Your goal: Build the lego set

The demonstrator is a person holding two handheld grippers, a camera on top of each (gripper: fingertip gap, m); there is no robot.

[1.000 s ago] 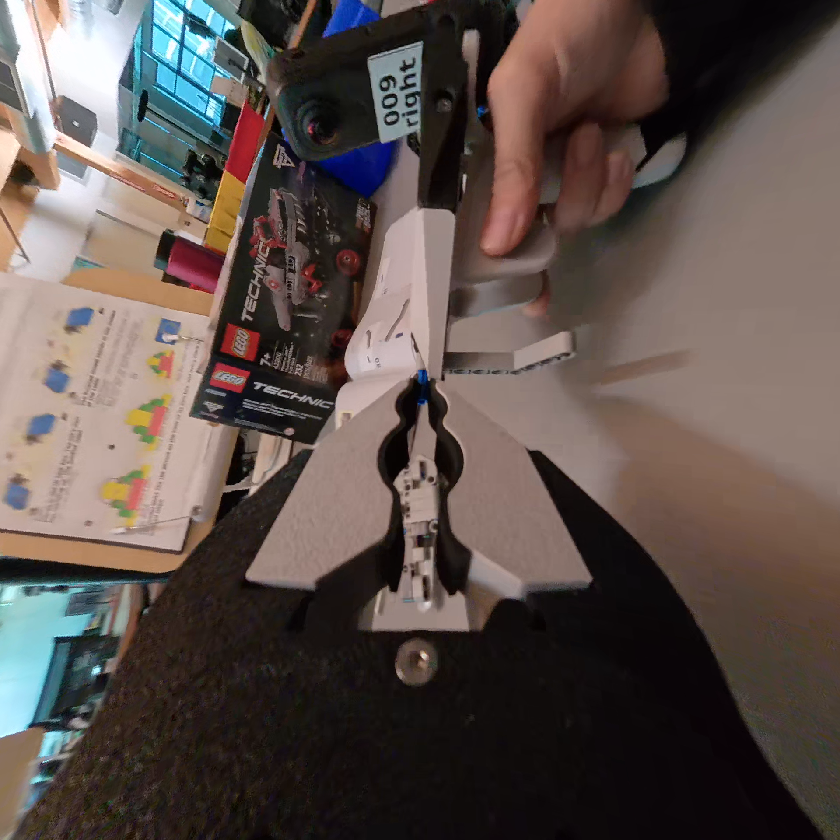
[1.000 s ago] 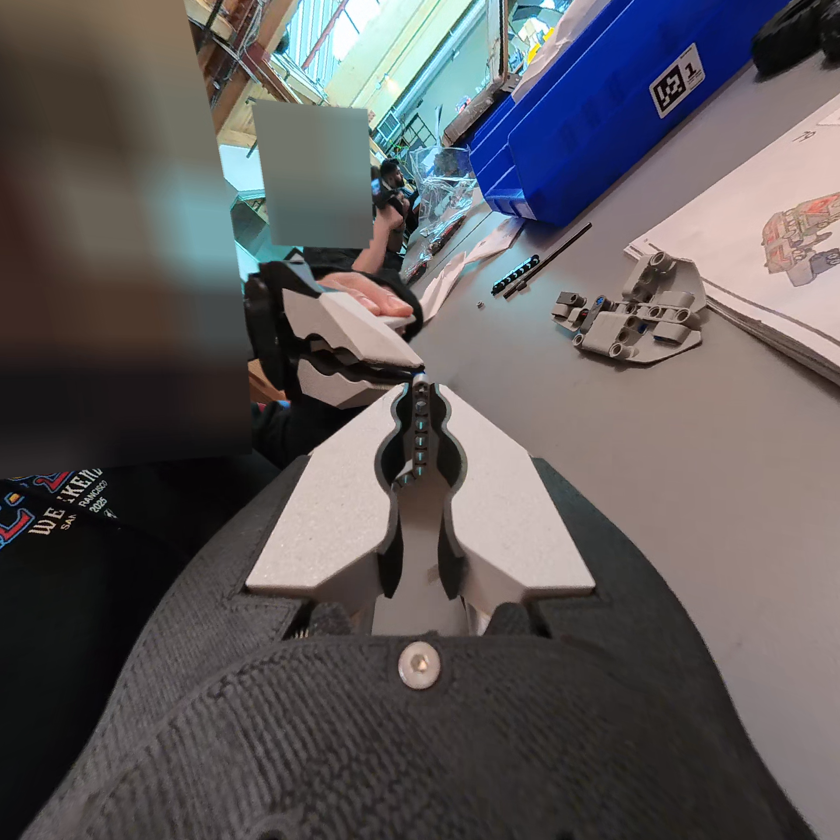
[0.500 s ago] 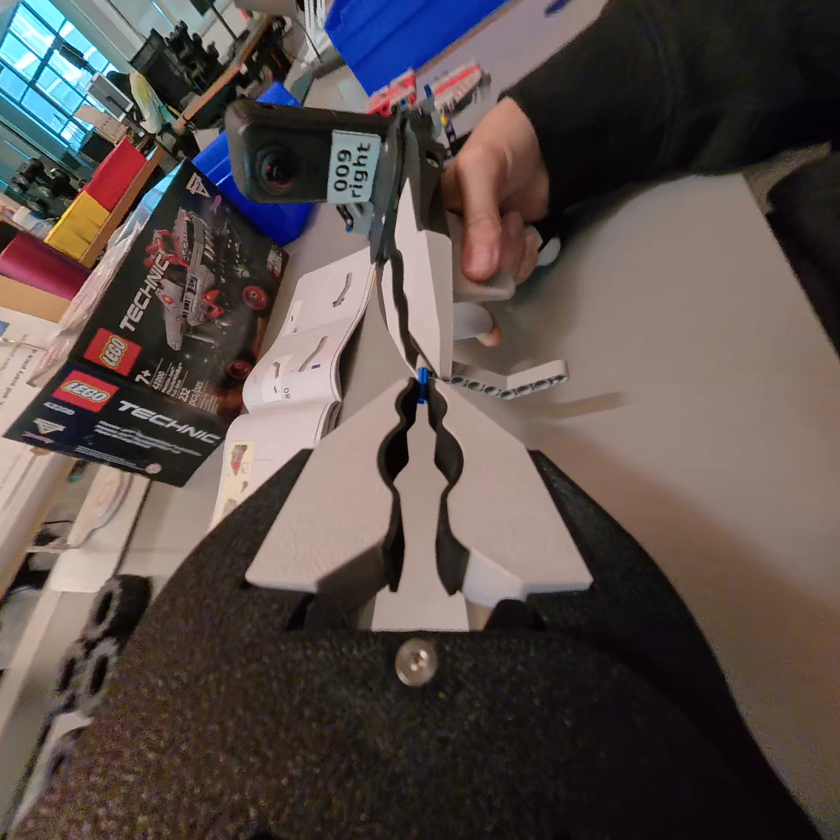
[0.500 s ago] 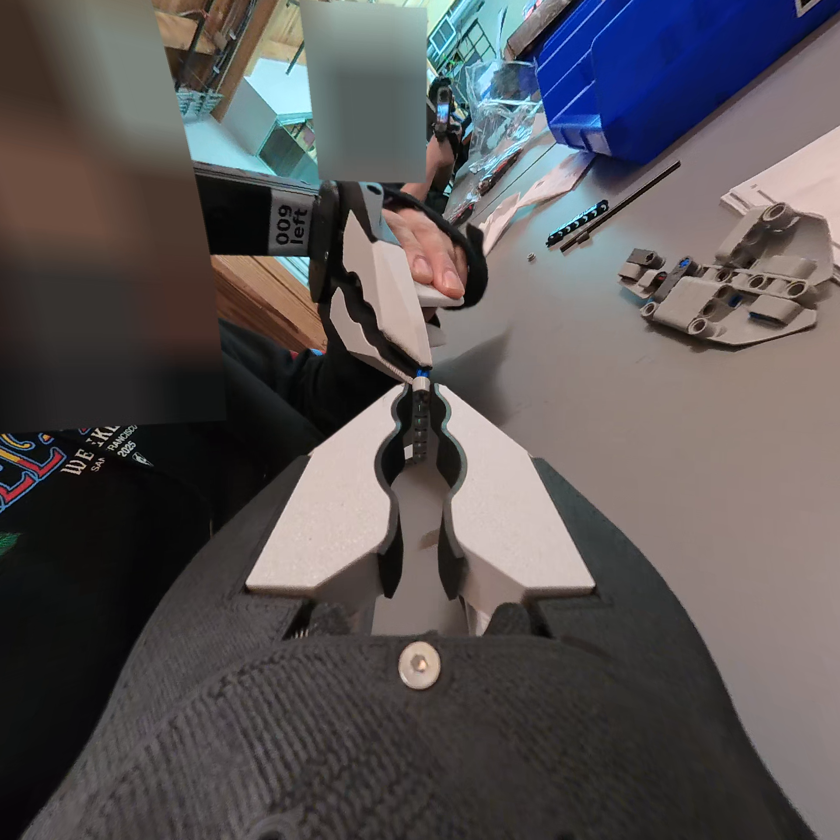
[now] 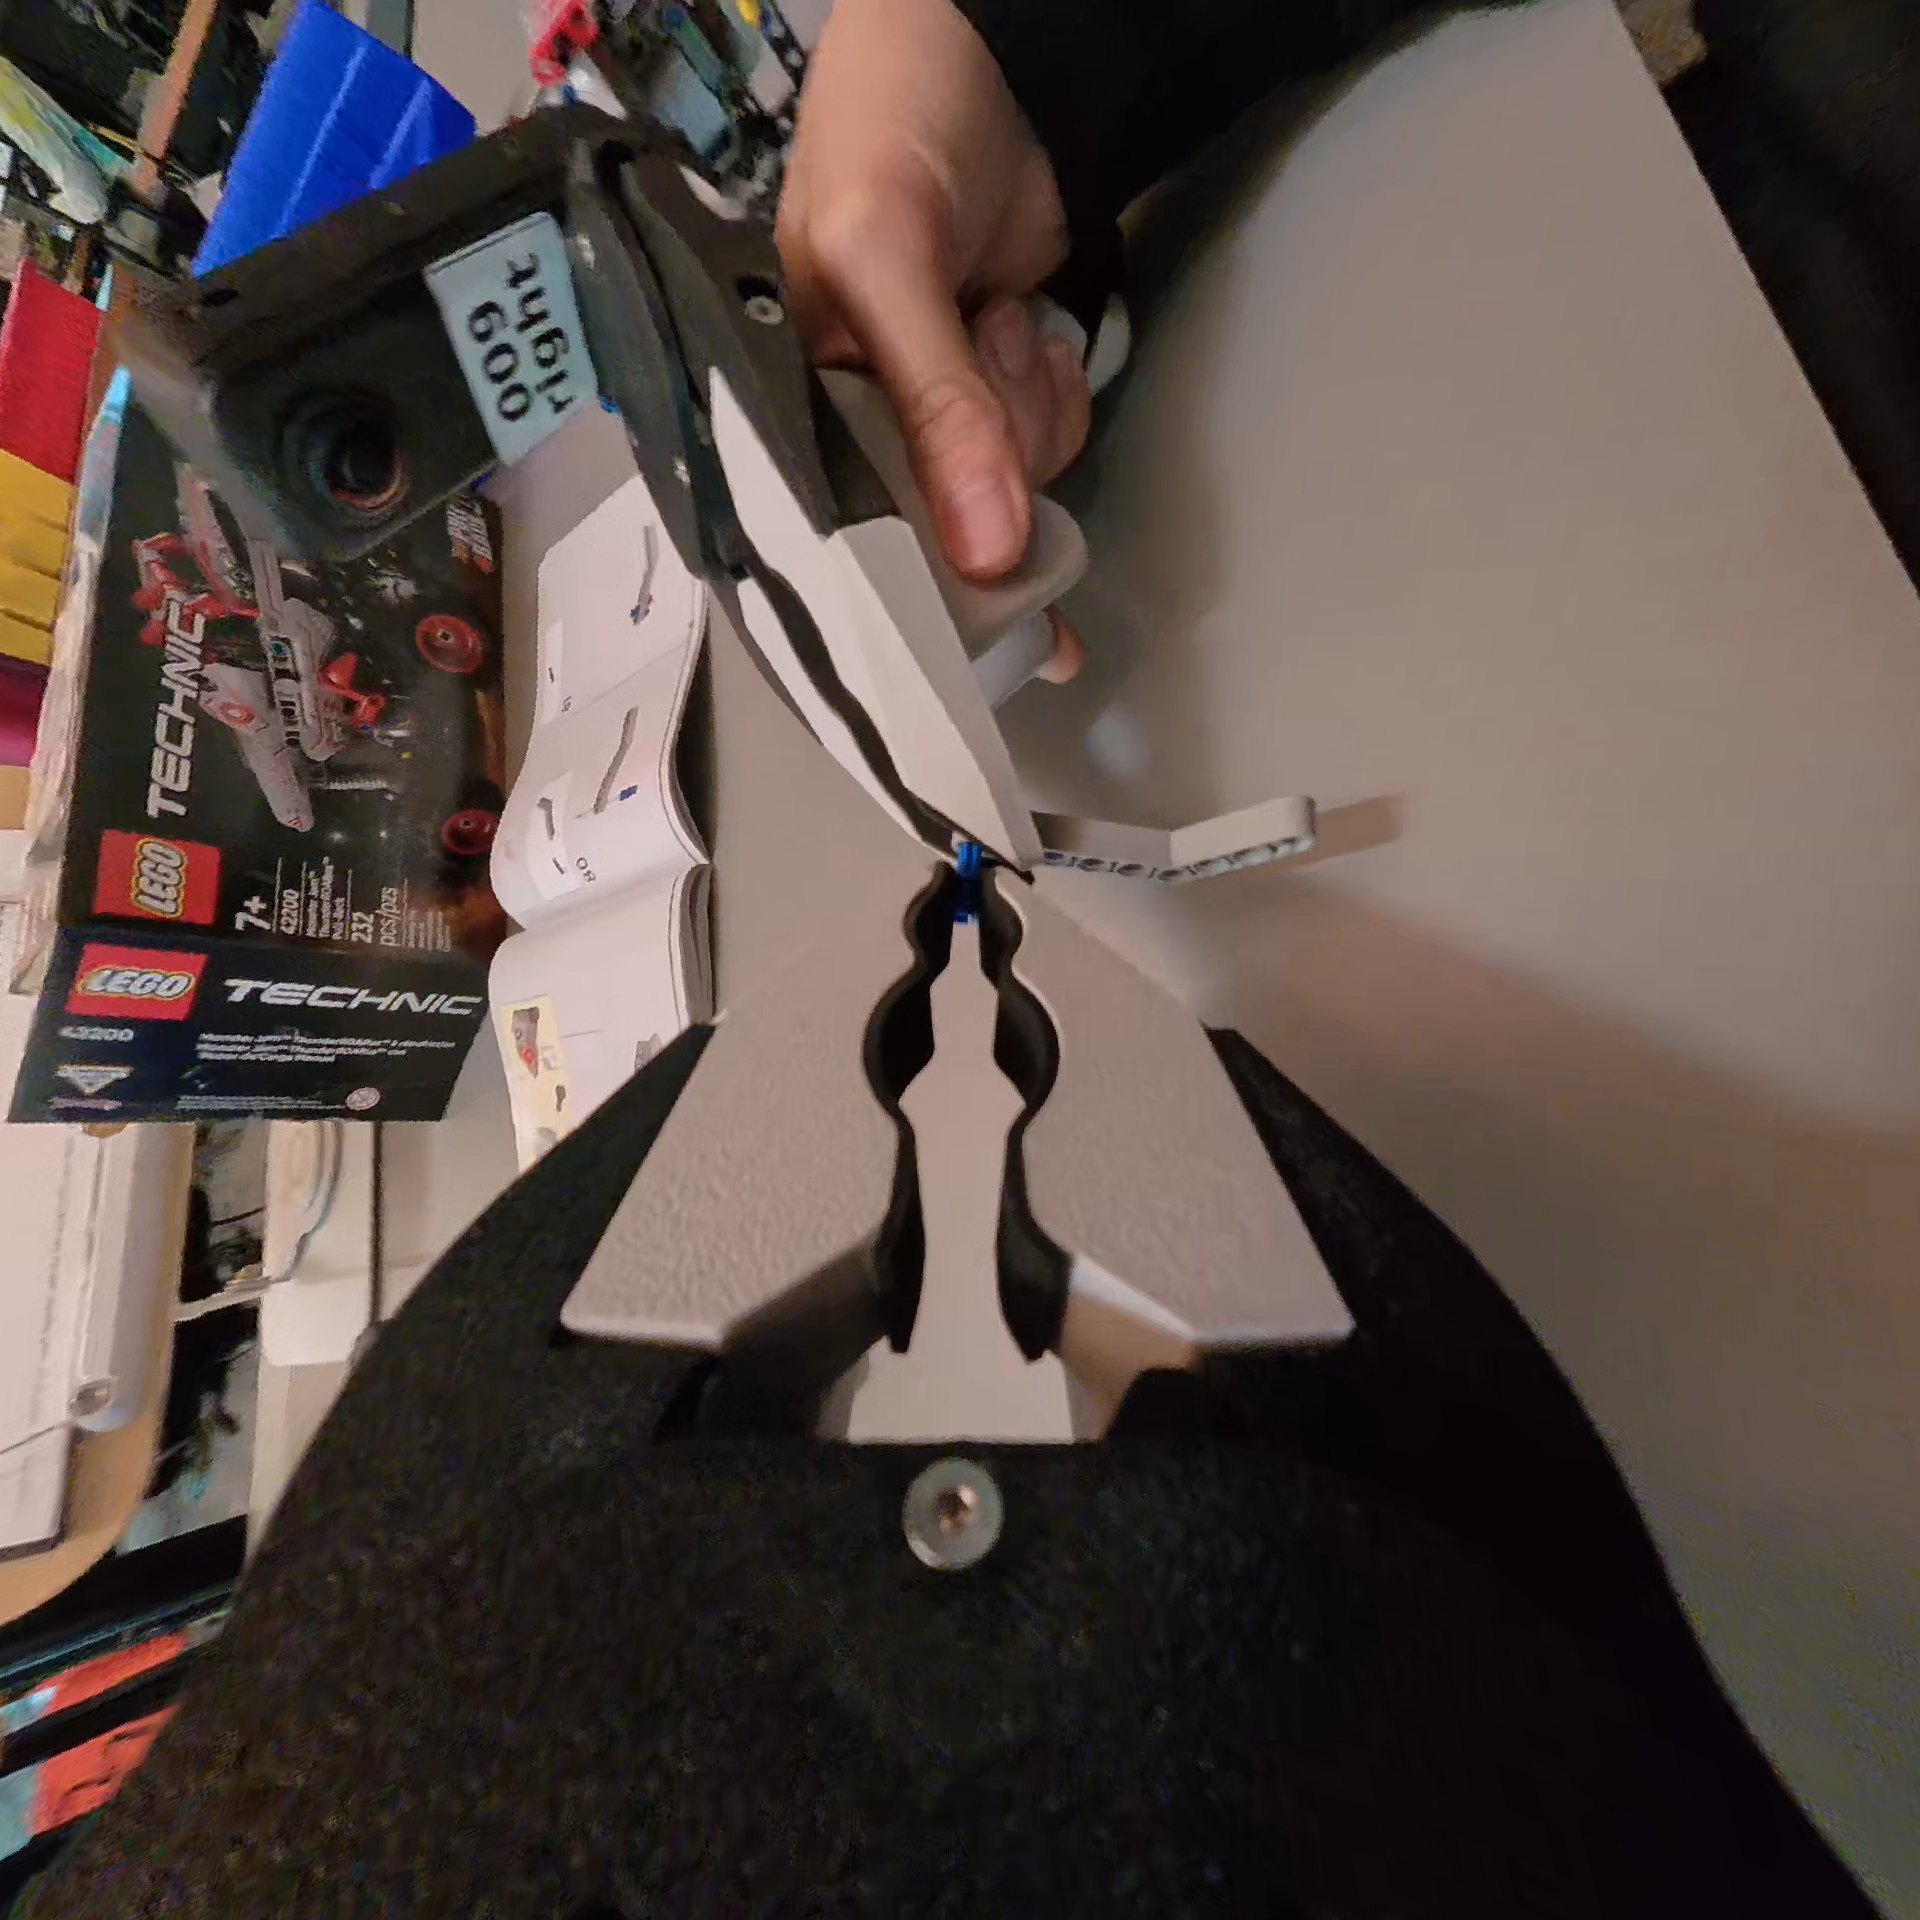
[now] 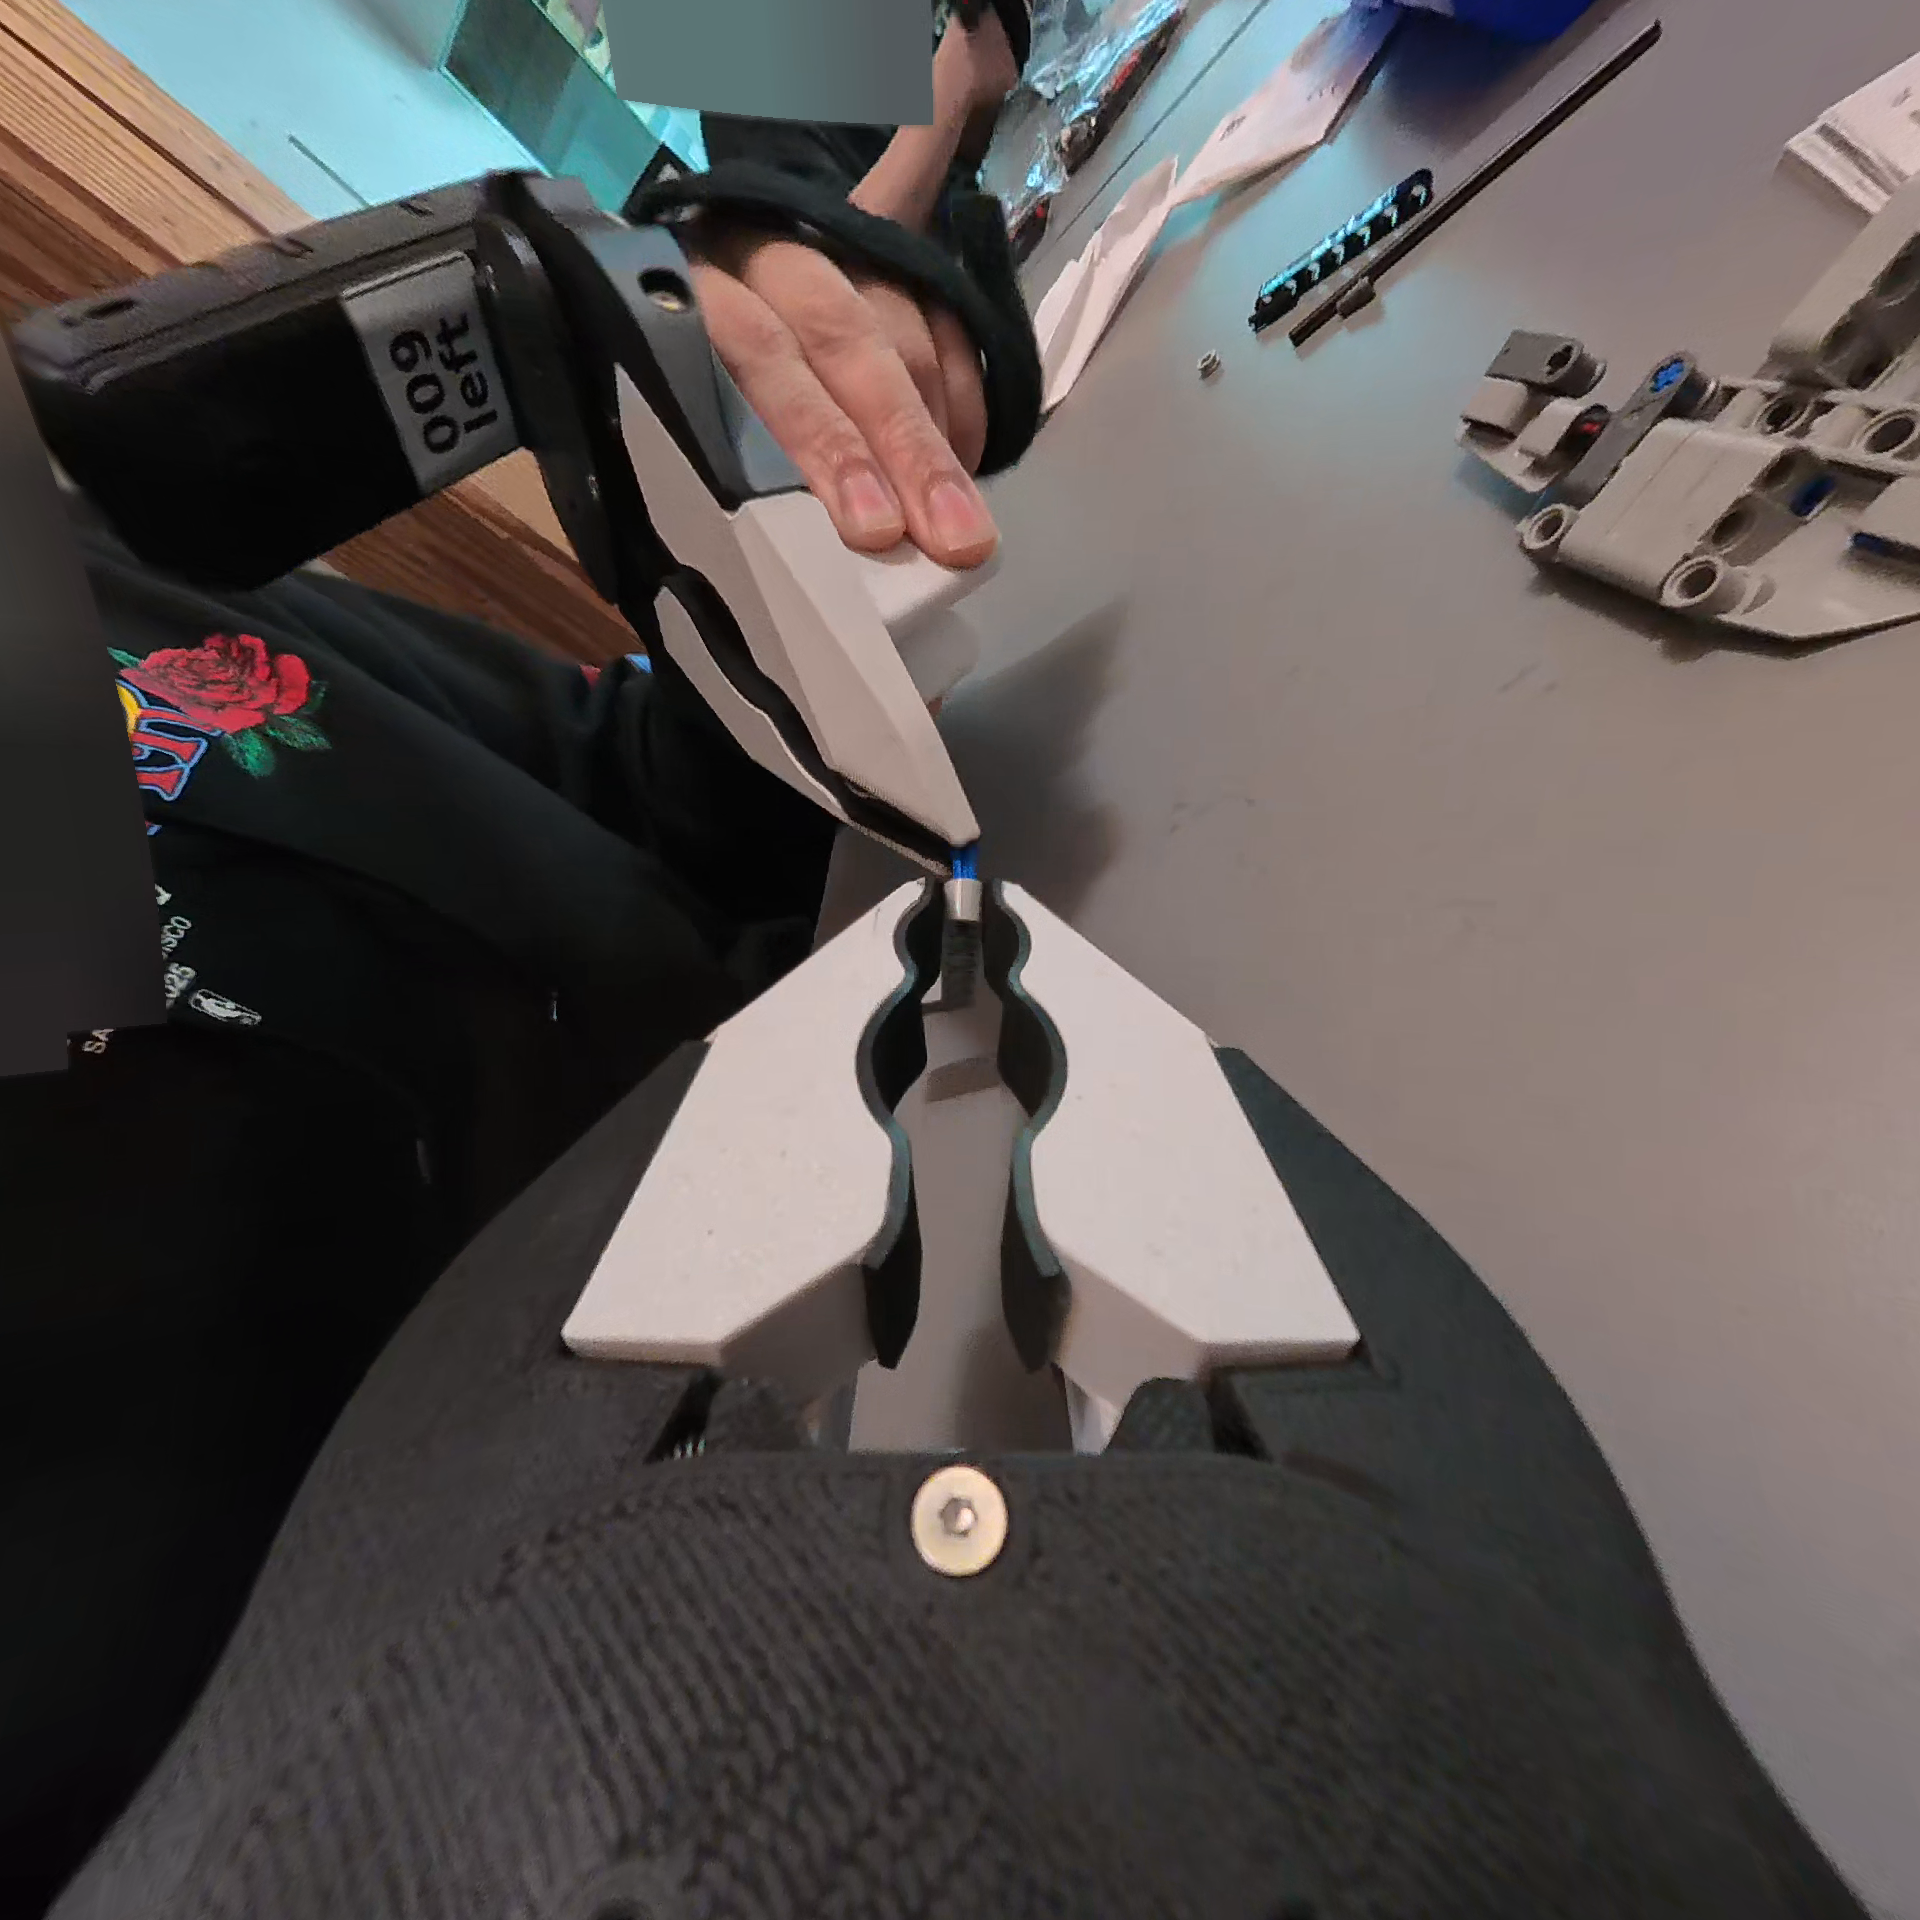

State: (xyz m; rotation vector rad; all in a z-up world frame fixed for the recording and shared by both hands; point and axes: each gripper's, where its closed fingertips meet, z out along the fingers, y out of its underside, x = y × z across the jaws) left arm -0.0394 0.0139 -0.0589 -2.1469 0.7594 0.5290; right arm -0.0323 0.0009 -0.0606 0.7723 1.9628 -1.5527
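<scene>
Left gripper (image 5: 966,896) fingers clamped on blue pin (image 5: 966,883); right gripper (image 6: 961,904) fingers seemingly pinching grey beam (image 5: 1179,840).

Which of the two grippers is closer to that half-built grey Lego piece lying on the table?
Right. The right gripper sits a stretch from the grey assembly; the left gripper, tip to tip with it, lies farther off.

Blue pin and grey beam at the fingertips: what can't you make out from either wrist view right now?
- Whether the blue pin is seated in the grey beam: left wrist view, right gripper covers the joint.
- Beam's length: right wrist view, seen end-on between the fingers.
- Left gripper's hold depth: too small.
</scene>
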